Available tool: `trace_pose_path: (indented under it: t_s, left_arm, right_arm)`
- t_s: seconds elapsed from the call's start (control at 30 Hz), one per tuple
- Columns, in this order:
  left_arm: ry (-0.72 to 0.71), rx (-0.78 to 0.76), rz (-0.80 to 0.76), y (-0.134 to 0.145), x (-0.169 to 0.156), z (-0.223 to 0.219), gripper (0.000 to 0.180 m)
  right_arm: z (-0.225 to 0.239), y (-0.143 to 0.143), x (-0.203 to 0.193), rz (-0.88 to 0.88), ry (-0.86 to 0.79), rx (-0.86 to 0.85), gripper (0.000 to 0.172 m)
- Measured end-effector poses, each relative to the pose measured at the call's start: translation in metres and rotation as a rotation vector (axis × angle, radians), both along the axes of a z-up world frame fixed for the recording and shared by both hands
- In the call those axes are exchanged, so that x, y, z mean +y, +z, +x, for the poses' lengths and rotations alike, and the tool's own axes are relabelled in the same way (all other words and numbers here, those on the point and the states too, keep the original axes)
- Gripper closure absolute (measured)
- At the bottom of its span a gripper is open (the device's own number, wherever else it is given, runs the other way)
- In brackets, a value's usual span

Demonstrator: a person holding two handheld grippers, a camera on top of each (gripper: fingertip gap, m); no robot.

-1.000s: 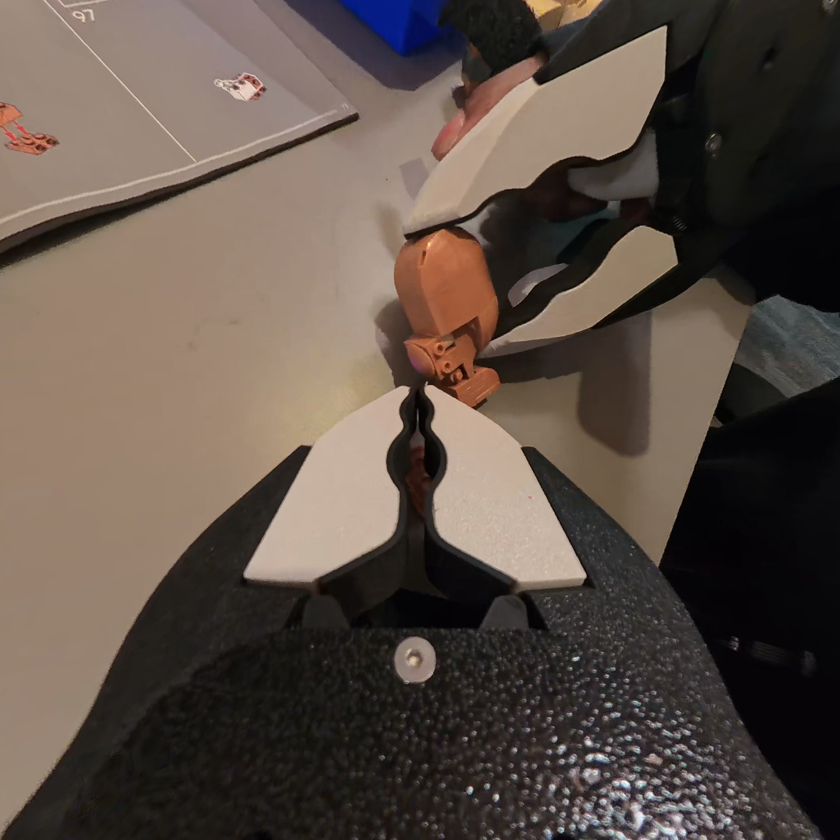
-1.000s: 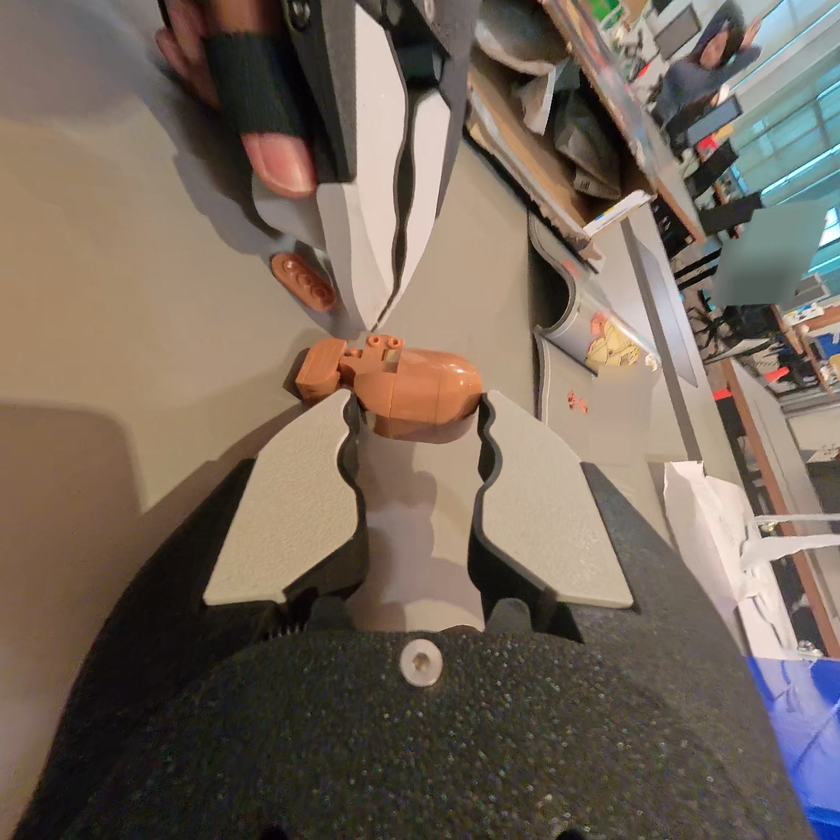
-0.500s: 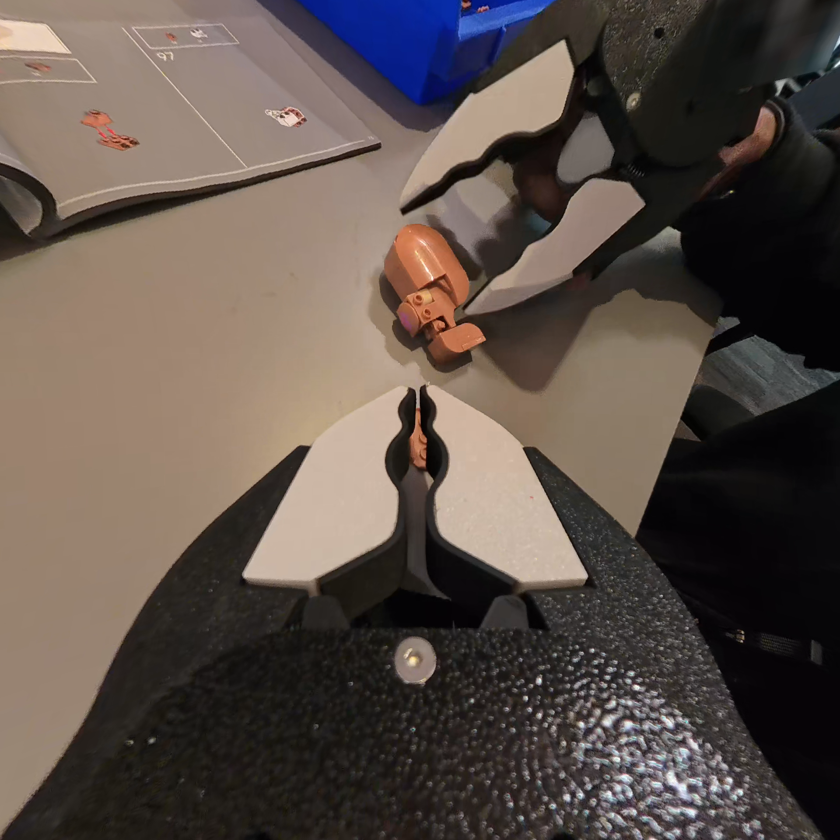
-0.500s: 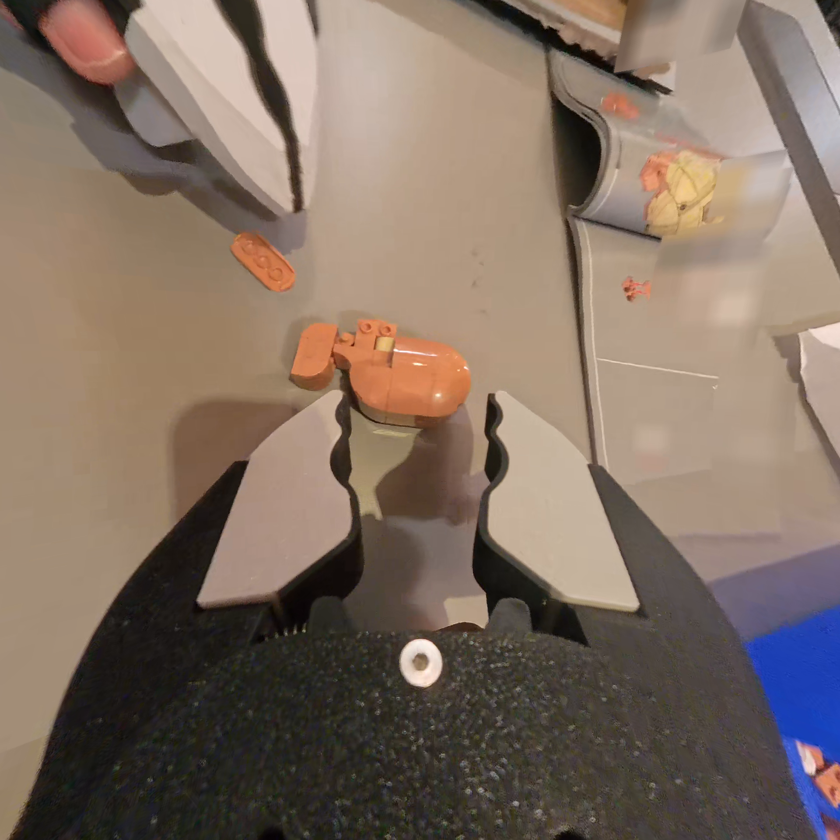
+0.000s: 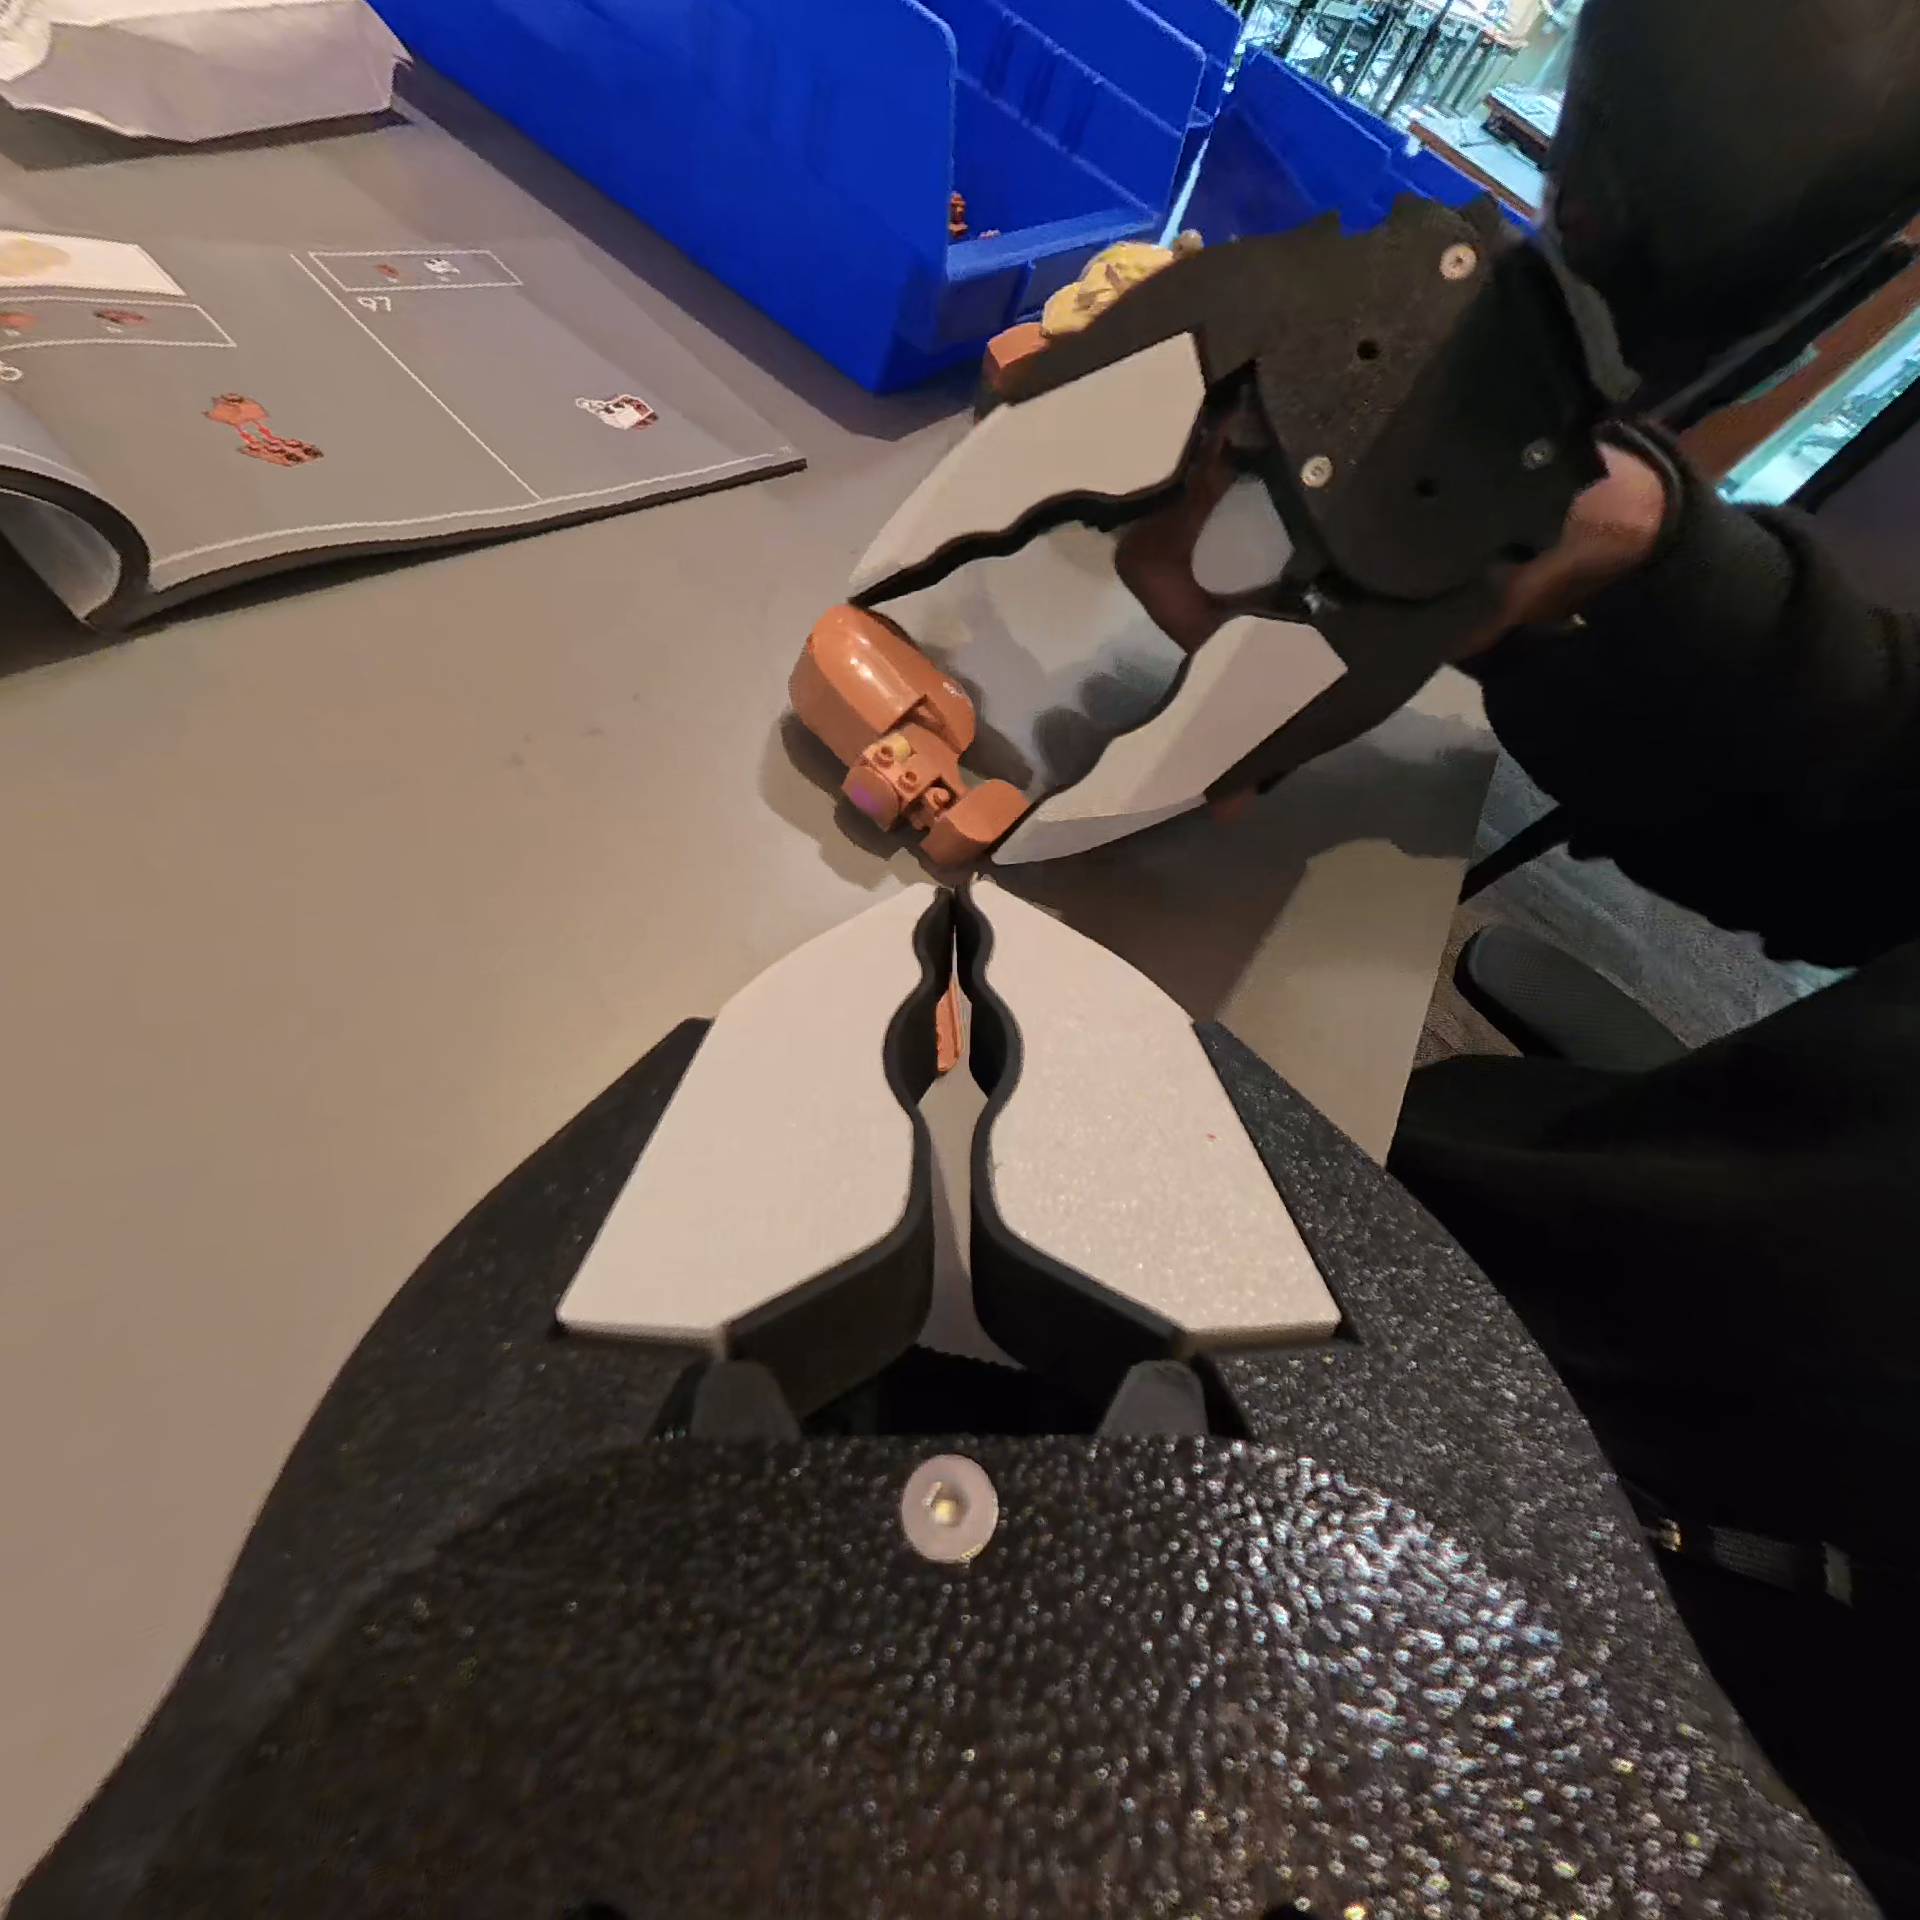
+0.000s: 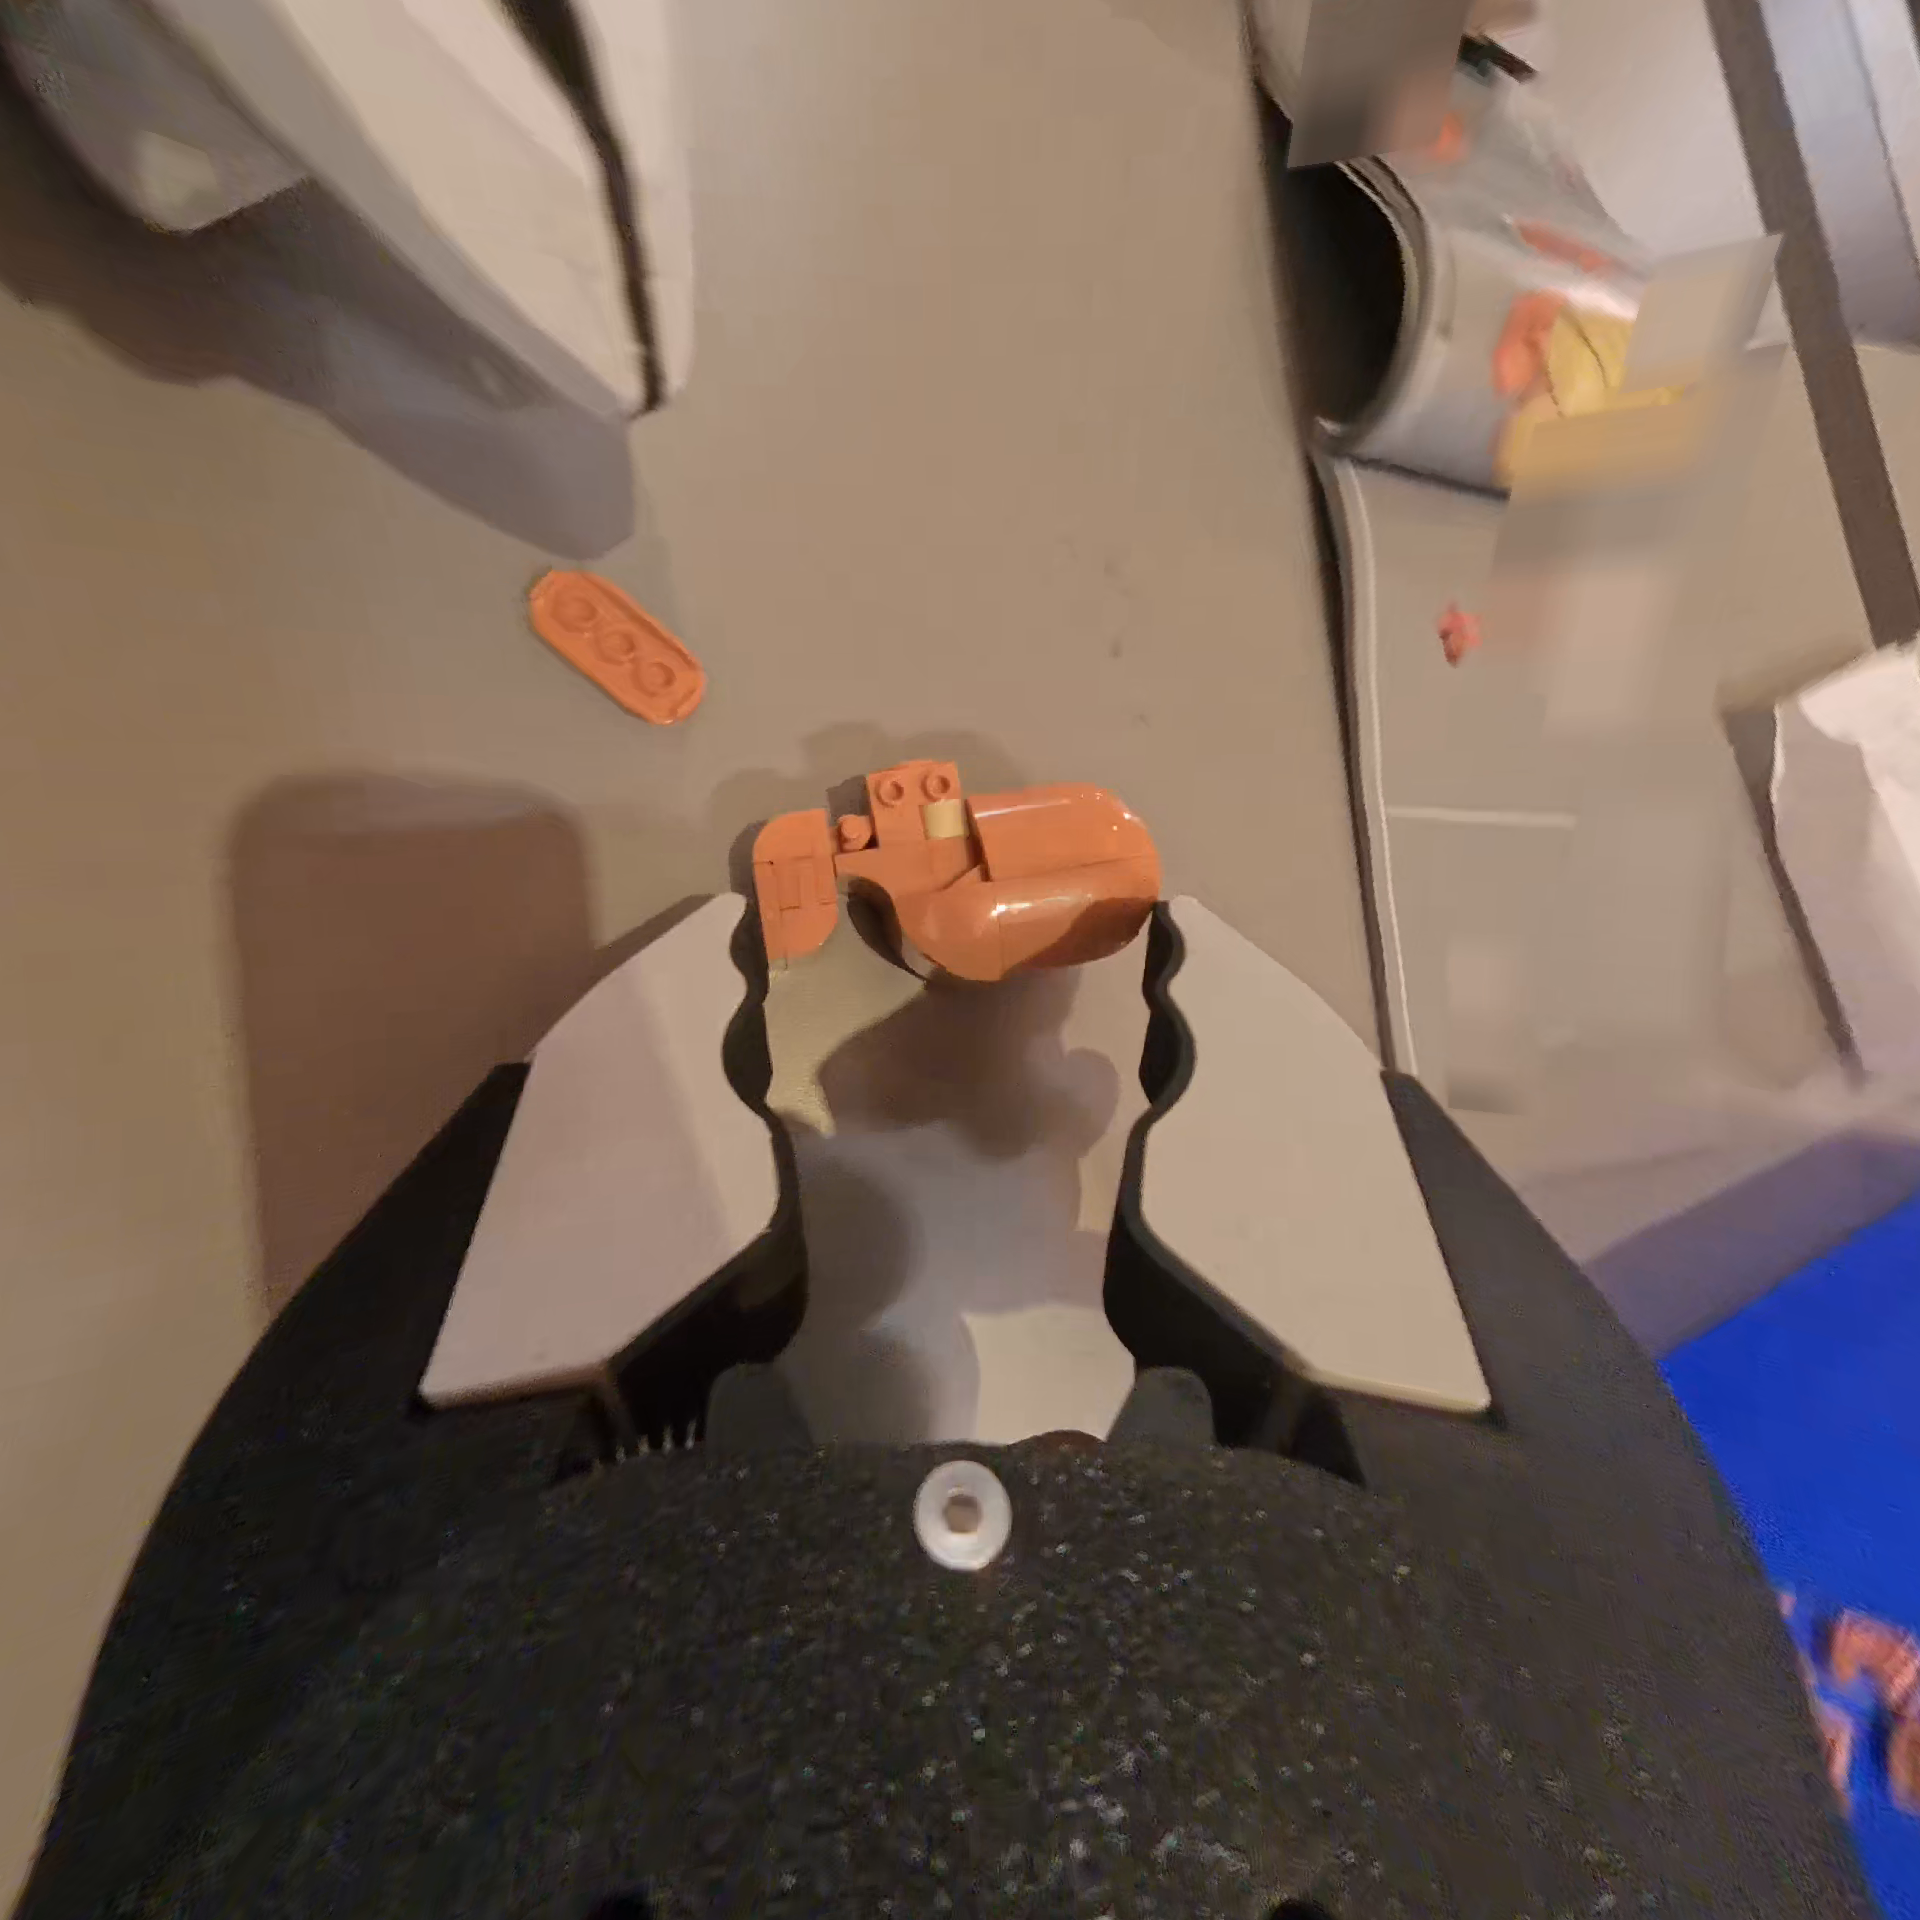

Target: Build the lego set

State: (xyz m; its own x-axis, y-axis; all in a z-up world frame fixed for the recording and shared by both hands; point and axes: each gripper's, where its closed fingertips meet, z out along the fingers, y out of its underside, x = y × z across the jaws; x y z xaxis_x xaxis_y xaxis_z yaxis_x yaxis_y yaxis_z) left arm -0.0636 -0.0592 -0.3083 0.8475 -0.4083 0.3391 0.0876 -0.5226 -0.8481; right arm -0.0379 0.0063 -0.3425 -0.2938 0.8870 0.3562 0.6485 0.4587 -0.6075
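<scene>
A brown brick assembly (image 6: 966,883) with a rounded end lies on the grey table (image 6: 935,416). My right gripper (image 6: 954,914) is open, with one fingertip at each end of the assembly and no squeeze on it. The left wrist view shows the same: the assembly (image 5: 883,707) lies between the spread fingers of the right gripper (image 5: 930,727). My left gripper (image 5: 954,894) is shut, its tips just short of the assembly's small end. A flat brown plate (image 6: 618,644) with three studs lies on the table below the left gripper (image 6: 639,400) and shows through its finger gap (image 5: 948,1023).
An open grey instruction booklet (image 5: 364,416) lies at the far left. Blue bins (image 5: 831,156) stand behind, with a yellow and brown model (image 5: 1101,286) beside them. The table edge (image 5: 1434,935) runs close on the right. A person's dark sleeve (image 5: 1714,727) reaches in from there. Spacing between my two grippers at the tips: around 8 cm. From either gripper's tips it is about 5 cm to the flat brown plate (image 6: 618,644).
The right gripper's jaws have spread wider around the assembly, which now lies flat on the table. The left gripper stayed shut and pulled back a little. The flat plate stayed on the table.
</scene>
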Motion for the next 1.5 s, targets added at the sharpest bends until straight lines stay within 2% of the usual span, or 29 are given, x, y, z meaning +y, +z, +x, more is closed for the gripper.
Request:
trace_pose_path:
  t_s: [0.13, 0.2, 0.27, 0.37, 0.5, 0.6, 0.73, 0.93, 1.0, 1.13, 1.27, 1.37, 1.5]
  left_arm:
    - [-0.03, -0.021, 0.01, 0.003, -0.003, 0.002, 0.18]
    - [-0.047, -0.025, 0.019, 0.004, -0.005, 0.004, 0.178]
    - [-0.047, -0.004, 0.029, 0.004, -0.008, 0.001, 0.177]
    - [-0.028, 0.017, 0.051, 0.006, -0.014, -0.008, 0.176]
    - [-0.035, -0.011, 0.049, 0.008, -0.012, -0.011, 0.177]
    - [-0.051, 0.036, 0.037, 0.003, -0.002, -0.007, 0.177]
    - [-0.067, 0.088, 0.022, -0.002, 0.006, 0.0, 0.177]
    - [-0.076, 0.102, 0.029, -0.001, 0.003, -0.003, 0.175]
    - [-0.083, 0.149, 0.04, -0.001, 0.005, -0.009, 0.172]
    - [-0.144, 0.225, 0.088, 0.01, 0.023, -0.019, 0.163]
    - [-0.285, 0.263, 0.151, 0.02, 0.056, -0.02, 0.153]
    - [-0.433, 0.332, 0.134, 0.007, 0.078, -0.018, 0.144]
    - [-0.637, 0.419, 0.102, -0.017, 0.093, -0.014, 0.131]
  right_arm:
    - [-0.004, 0.001, -0.012, 0.048, 0.324, -0.02, 0.102]
    - [-0.007, 0.002, -0.011, 0.084, 0.368, -0.03, 0.102]
    - [-0.007, 0.004, -0.008, 0.084, 0.279, -0.044, 0.102]
    - [0.003, 0.012, -0.017, 0.021, 0.072, 0.05, 0.092]
    - [0.012, 0.02, -0.029, -0.207, -0.31, 0.238, 0.106]
    - [0.013, 0.019, -0.022, -0.211, -0.45, 0.252, 0.112]
    - [0.007, 0.005, -0.017, -0.175, -0.438, 0.151, 0.121]
    - [0.023, 0.002, 0.032, -0.032, -0.398, 0.108, 0.13]
    - [0.029, 0.003, 0.04, -0.05, -0.373, 0.11, 0.126]
    - [0.025, 0.006, 0.032, -0.199, -0.306, 0.144, 0.119]
    - [0.015, -0.001, 0.044, -0.153, -0.268, 0.092, 0.118]
    - [0.009, -0.006, 0.041, -0.187, -0.195, 0.044, 0.122]
    - [0.005, -0.008, 0.043, -0.205, -0.118, 0.01, 0.141]
